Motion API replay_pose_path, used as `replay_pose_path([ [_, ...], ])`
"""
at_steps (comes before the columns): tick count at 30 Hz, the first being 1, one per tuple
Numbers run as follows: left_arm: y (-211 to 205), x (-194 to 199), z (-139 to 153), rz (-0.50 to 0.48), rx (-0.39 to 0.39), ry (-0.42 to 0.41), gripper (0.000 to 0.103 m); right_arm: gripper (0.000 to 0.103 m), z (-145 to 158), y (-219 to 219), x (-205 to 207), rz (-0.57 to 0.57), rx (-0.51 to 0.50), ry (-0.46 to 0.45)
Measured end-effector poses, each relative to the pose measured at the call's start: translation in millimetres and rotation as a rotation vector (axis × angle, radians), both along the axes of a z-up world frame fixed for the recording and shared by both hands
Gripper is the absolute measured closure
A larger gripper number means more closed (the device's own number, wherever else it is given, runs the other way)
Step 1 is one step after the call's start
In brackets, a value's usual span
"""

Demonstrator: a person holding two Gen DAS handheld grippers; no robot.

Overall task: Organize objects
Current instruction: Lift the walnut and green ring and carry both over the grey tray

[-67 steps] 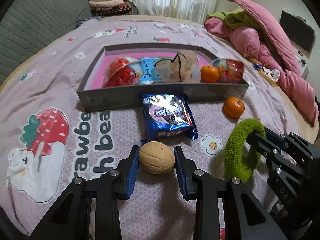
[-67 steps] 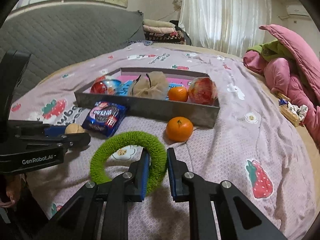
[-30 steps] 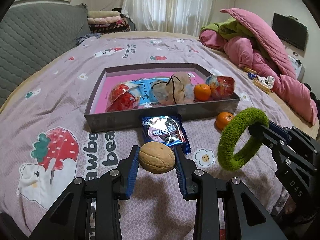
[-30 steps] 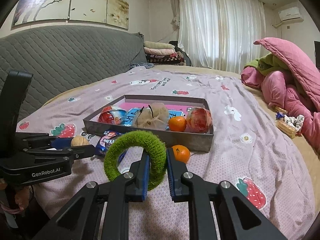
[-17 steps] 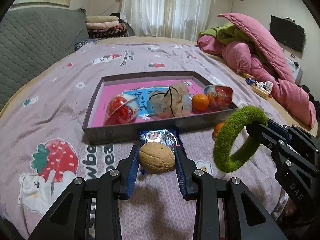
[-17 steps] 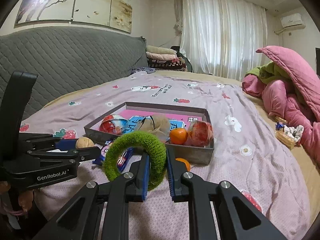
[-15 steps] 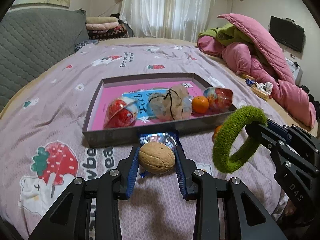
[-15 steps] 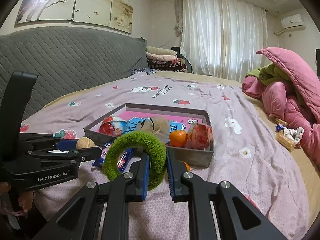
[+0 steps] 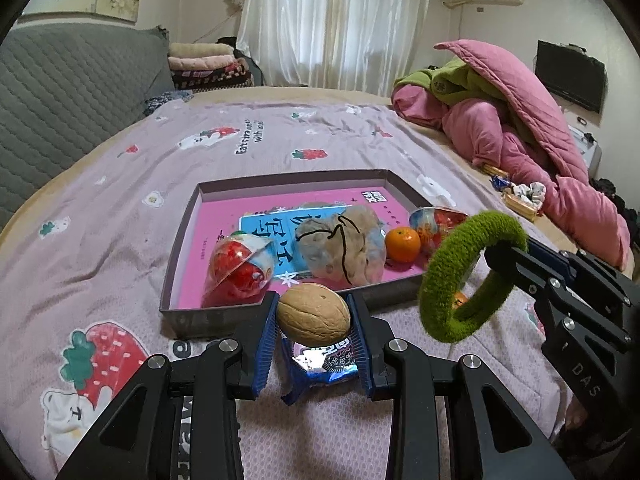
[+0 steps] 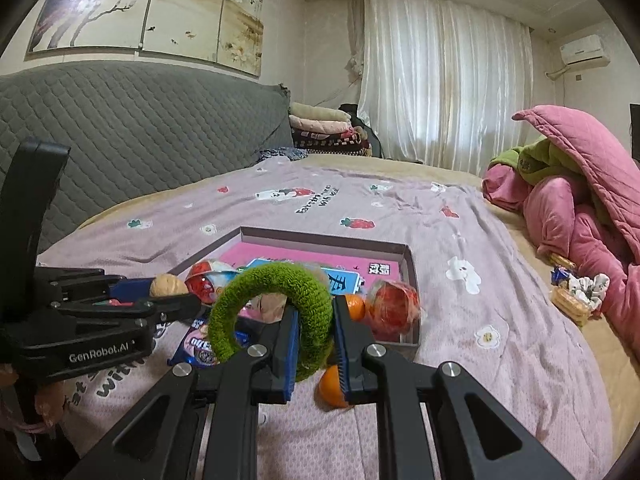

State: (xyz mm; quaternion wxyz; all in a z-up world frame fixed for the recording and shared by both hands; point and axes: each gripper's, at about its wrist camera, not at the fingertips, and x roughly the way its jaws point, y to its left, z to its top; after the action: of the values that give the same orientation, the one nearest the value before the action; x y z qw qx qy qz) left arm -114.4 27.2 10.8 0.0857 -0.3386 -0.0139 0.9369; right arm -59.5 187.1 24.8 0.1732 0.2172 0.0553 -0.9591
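Observation:
My left gripper (image 9: 314, 320) is shut on a tan walnut (image 9: 313, 314), held in the air just short of the grey tray's near wall (image 9: 208, 318). My right gripper (image 10: 316, 328) is shut on a fuzzy green ring (image 10: 272, 304), also lifted; the ring (image 9: 464, 272) hangs at the right of the left wrist view. The tray (image 10: 412, 276) has a pink floor and holds two red wrapped balls (image 9: 236, 268), a mesh pouch (image 9: 344, 248) and an orange (image 9: 402, 244). On the bedspread below lie a blue snack packet (image 9: 324, 364) and a second orange (image 10: 332, 388).
The purple strawberry bedspread (image 9: 120, 208) stretches around the tray. A pink and green quilt heap (image 9: 520, 132) lies at the right with small wrappers (image 10: 576, 292) beside it. A grey padded headboard (image 10: 140, 132) and folded blankets (image 10: 324, 132) stand behind.
Both grippers have risen and moved toward the tray with the walnut and the green ring still held. The snack packet and loose orange now sit lower, partly under the fingers.

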Motion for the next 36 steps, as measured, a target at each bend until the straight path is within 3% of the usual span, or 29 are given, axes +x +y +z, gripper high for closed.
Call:
replay_pose_path([
  [36,-3,-52,12,-0.008,0.016,0.036,0.068,0.087,22,0,-57,-0.027,-0.007,0.066],
])
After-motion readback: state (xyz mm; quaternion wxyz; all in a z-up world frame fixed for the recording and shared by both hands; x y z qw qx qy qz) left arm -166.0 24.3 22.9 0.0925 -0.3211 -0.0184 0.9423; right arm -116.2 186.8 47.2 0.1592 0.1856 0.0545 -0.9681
